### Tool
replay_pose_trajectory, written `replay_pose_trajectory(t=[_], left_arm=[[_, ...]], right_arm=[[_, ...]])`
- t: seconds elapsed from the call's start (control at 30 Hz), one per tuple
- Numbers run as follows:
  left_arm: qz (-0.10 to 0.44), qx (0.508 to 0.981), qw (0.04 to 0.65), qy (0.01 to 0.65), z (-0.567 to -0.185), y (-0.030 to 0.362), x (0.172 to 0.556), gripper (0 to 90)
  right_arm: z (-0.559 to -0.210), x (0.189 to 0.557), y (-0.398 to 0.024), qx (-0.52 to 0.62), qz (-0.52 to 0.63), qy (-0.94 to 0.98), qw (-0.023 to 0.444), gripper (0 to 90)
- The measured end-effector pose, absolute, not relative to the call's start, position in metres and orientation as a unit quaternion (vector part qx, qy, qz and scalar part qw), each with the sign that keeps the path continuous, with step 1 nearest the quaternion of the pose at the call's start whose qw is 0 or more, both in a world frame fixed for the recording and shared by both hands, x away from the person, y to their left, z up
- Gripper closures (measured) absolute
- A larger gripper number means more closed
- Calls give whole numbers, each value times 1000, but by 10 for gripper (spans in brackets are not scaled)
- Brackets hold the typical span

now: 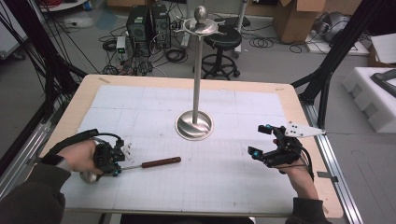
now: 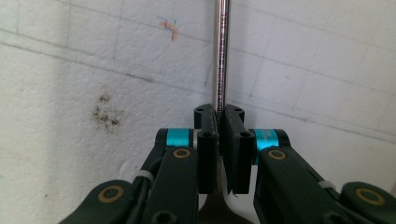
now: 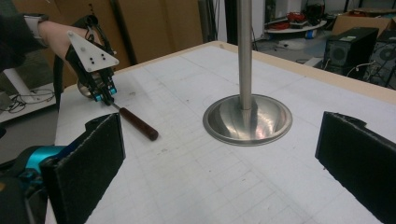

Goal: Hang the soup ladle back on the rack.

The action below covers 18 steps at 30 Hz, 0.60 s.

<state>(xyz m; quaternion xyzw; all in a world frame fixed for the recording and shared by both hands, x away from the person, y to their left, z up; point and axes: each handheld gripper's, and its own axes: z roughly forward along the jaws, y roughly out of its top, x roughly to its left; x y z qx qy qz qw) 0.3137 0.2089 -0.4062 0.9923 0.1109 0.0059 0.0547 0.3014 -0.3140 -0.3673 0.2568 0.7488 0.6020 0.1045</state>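
While my left tool [image 1: 113,161] pinches the ladle [image 1: 140,164] by its thin shaft as it lies on the bench [image 1: 154,98], my right tool [image 1: 264,140] hangs wide open, empty; lifted, the ladle may swivel in that grip

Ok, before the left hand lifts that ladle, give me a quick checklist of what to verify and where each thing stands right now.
1. Left tongs shut on the ladle's metal shaft: ok, jaws pinch it from both sides.
2. Grip centred in the pads: ok, the shaft runs straight between them in the left gripper view.
3. Ladle lying flat on the table, wooden handle pointing toward the stand: ok.
4. Right tongs open and holding nothing: ok.
5. Stand upright with its base flat on the mat: ok.
6. Free hook at the top of the stand: cannot tell, too small.
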Motion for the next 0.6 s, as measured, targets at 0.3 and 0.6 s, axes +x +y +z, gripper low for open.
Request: replay_pose_trajectory(t=[0.3, 0.6], left_arm=[[14, 984, 119, 133, -391, 221, 308, 844], [28, 968, 188, 162, -373, 236, 302, 844]], right_arm=[[-367, 301, -314, 257, 602, 749, 105, 3], [-367, 301, -314, 258, 601, 749, 105, 3]])
